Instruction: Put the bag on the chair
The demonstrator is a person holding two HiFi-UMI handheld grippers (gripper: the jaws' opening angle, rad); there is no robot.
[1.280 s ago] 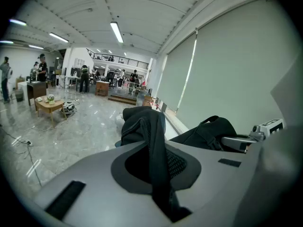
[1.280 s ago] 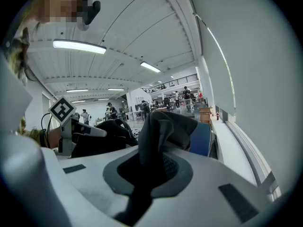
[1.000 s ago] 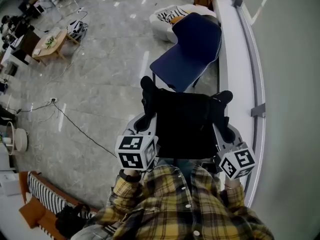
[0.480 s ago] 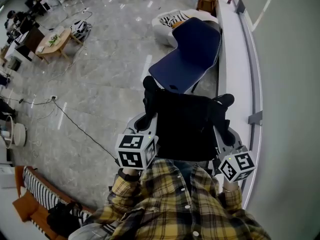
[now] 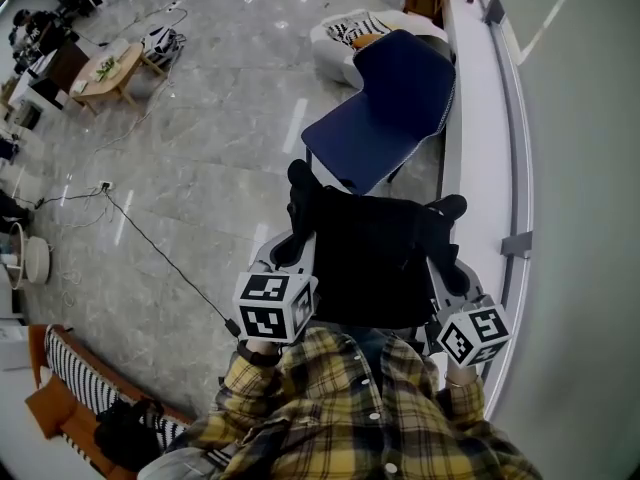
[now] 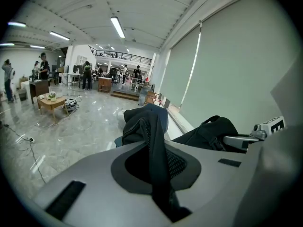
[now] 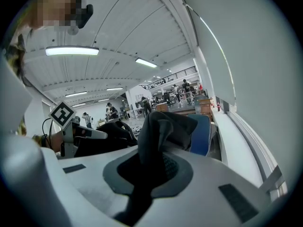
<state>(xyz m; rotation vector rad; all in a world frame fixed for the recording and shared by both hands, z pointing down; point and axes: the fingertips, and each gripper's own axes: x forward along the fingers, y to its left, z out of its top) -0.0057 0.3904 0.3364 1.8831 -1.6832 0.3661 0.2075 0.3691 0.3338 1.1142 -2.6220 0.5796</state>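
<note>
Chair (image 5: pixel 385 118): blue, seat bare, standing on the grey floor (image 5: pixel 200 168); ahead of the bag and apart from it; nothing set down yet, so the carry across and the lowering both look left to do
Bag (image 5: pixel 370 258): black, soft, limp cloth; hanging in the air between the two grippers, close before the plaid shirt (image 5: pixel 350 408); upper corners bunched into folds, mesh showing at each pinch
Left gripper (image 6: pixel 158 162): clamped on the bag's left corner, cloth poking out past the tips
Right gripper (image 7: pixel 147 169): clamped on the bag's right corner likewise
</note>
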